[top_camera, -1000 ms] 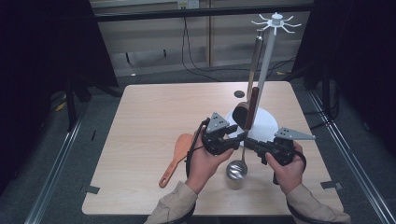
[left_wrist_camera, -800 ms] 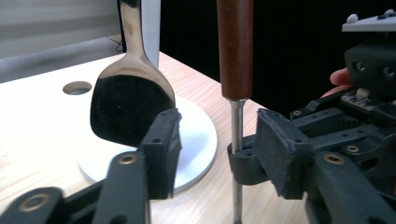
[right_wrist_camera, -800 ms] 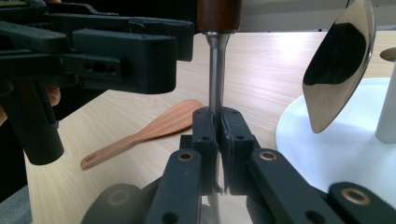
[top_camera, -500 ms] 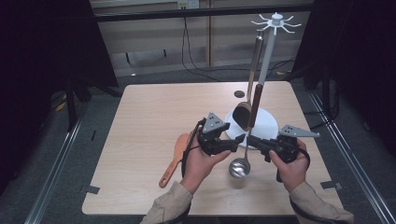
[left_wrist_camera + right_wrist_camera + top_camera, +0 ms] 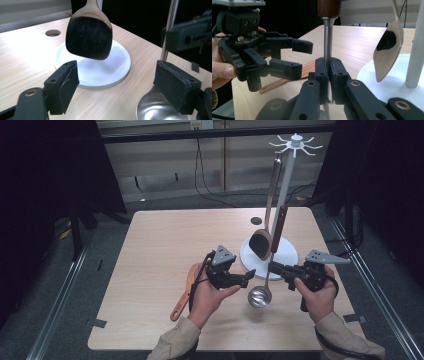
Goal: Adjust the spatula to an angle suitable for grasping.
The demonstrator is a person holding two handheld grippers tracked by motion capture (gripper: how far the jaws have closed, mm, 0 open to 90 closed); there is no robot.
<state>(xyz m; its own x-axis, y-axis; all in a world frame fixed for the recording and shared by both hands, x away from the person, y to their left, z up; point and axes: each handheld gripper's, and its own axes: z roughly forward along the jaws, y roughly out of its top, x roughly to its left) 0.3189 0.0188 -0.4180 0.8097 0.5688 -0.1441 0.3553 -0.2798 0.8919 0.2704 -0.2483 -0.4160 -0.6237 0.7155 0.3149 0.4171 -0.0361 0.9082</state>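
The right gripper (image 5: pixel 327 75) pinched the ladle (image 5: pixel 261 295) on its thin steel stem – stiff, slick, probably bowl-heavy, so best held near the wooden grip – bowl at the stand's (image 5: pixel 272 265) six o'clock, while the left gripper (image 5: pixel 125 85) had just been opening, empty.

text: none legible | labels: none | brands: none | numbers: none | signs: none

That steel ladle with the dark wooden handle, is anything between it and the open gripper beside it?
Nothing visible. The left gripper stands open with bare table between its pads, the steel ladle just beside it; the right gripper clamps the ladle's stem.
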